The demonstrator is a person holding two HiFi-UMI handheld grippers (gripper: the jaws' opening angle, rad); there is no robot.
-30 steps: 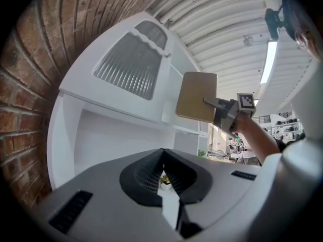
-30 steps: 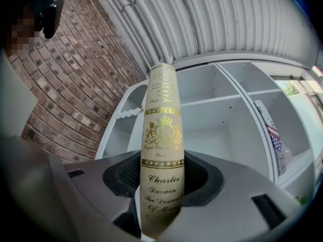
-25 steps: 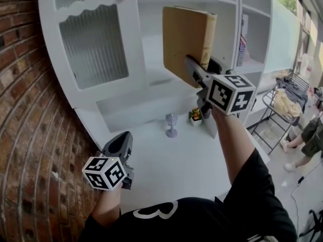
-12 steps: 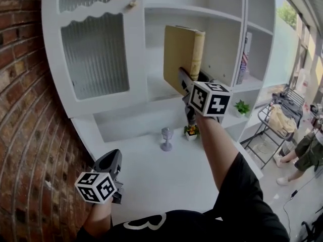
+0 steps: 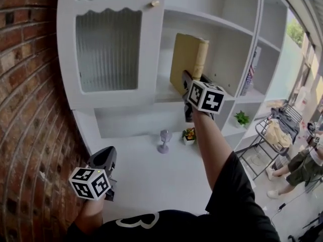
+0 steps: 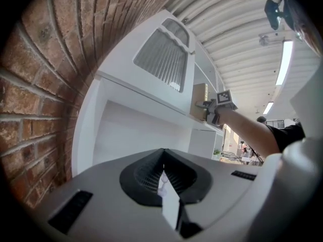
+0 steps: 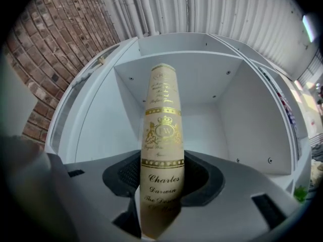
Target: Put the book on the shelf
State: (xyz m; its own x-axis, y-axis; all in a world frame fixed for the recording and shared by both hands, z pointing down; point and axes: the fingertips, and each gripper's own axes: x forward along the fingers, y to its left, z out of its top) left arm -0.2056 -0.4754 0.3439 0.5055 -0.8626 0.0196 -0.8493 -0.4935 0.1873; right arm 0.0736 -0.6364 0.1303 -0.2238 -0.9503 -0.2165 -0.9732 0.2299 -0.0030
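A tan hardback book (image 5: 187,60) with gold print on its spine (image 7: 161,150) stands upright in my right gripper (image 5: 191,87), which is shut on its lower end. I hold it raised at the mouth of the open middle compartment of the white shelf unit (image 5: 214,24), whose back wall (image 7: 199,92) fills the right gripper view behind the book. My left gripper (image 5: 103,160) hangs low at the left beside the brick wall, its jaws closed together on nothing (image 6: 162,178).
A ribbed-glass cabinet door (image 5: 107,47) is left of the compartment. On the white counter (image 5: 146,170) stand a small goblet (image 5: 163,141) and a little potted flower (image 5: 189,135). A brick wall (image 5: 30,115) is on the left. People and a cart (image 5: 282,135) are at the right.
My right gripper has carried the book up and farther toward the middle shelf compartment, and the book stands straighter. The left gripper has stayed low by the brick wall.
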